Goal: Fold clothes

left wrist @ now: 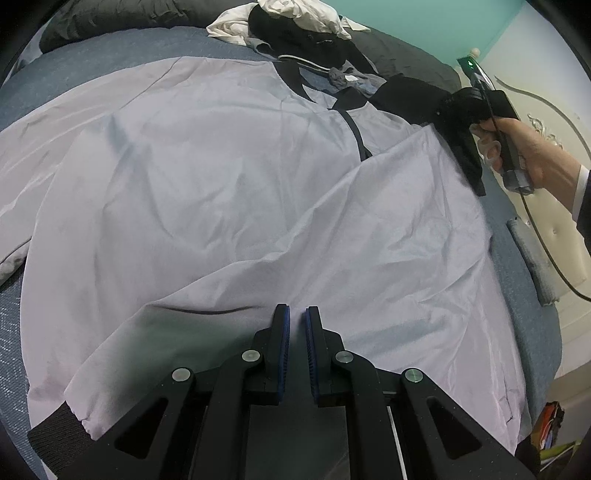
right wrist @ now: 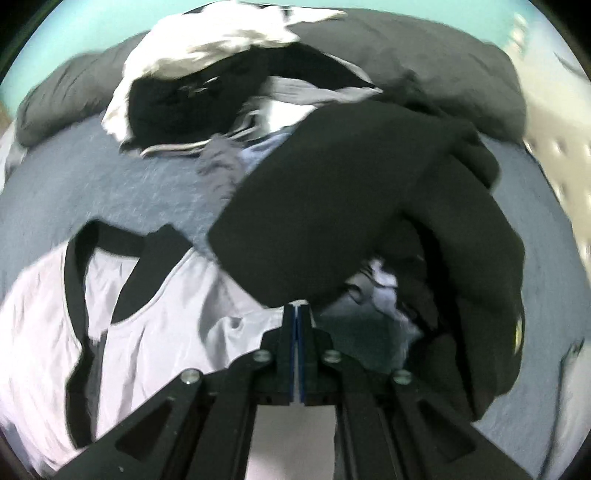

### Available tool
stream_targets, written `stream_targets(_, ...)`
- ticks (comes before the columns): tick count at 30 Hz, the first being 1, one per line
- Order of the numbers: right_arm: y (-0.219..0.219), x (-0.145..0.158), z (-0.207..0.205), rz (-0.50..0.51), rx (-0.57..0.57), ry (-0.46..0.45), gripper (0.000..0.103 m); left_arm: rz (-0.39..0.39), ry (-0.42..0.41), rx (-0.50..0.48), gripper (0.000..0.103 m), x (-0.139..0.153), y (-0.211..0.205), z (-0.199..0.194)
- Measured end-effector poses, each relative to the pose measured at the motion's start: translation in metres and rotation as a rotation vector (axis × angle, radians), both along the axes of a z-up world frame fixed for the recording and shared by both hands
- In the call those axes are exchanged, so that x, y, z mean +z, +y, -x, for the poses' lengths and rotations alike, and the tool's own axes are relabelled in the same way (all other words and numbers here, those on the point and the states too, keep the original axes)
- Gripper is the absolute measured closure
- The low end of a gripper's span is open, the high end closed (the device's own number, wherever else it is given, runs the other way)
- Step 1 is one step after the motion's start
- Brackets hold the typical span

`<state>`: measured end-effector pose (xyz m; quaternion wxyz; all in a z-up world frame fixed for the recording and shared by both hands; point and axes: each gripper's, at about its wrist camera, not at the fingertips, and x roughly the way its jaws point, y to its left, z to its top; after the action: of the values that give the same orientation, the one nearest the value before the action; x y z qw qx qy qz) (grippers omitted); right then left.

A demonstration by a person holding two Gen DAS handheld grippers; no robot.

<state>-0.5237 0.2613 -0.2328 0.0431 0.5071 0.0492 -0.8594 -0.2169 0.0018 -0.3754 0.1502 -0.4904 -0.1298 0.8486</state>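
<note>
The left gripper [left wrist: 297, 314] hung over the pale lilac jacket [left wrist: 229, 192], its blue-padded fingers [left wrist: 283, 332] a narrow gap apart and holding nothing. The jacket lay spread across the blue bedspread [left wrist: 110, 48], dark collar [right wrist: 79, 280] toward a heap of white, black and grey clothes [left wrist: 295, 26], one ribbed cuff [left wrist: 55, 432] close by the gripper. The right gripper [right wrist: 297, 314] had its pads pressed together; whether fabric sat between them could not be told. A black garment [right wrist: 369, 206] draped just beyond its tips. No legible writing showed; the right view was blurred.
</note>
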Motion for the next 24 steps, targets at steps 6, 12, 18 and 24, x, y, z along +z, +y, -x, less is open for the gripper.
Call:
stream_targets(6,0.035,0.019,-0.009,0.155,-0.062,0.090,0.102,0.000,-0.003,0.001,0.094,0.001,-0.001,-0.001)
stream_targets(12,0.047,0.012,-0.011,0.182,-0.065,0.016,0.098,0.002,-0.003,0.004,0.094,0.002,0.001,-0.001)
stream_targets(18,0.034,-0.006,-0.007,0.216,-0.065,-0.040,0.076,0.001,-0.005,0.002,0.094,0.002,0.001,0.002)
stream_targets(24,0.023,-0.017,0.000,0.127,-0.078,-0.017,0.097,-0.006,-0.007,-0.003,0.094,0.002,0.000,0.002)
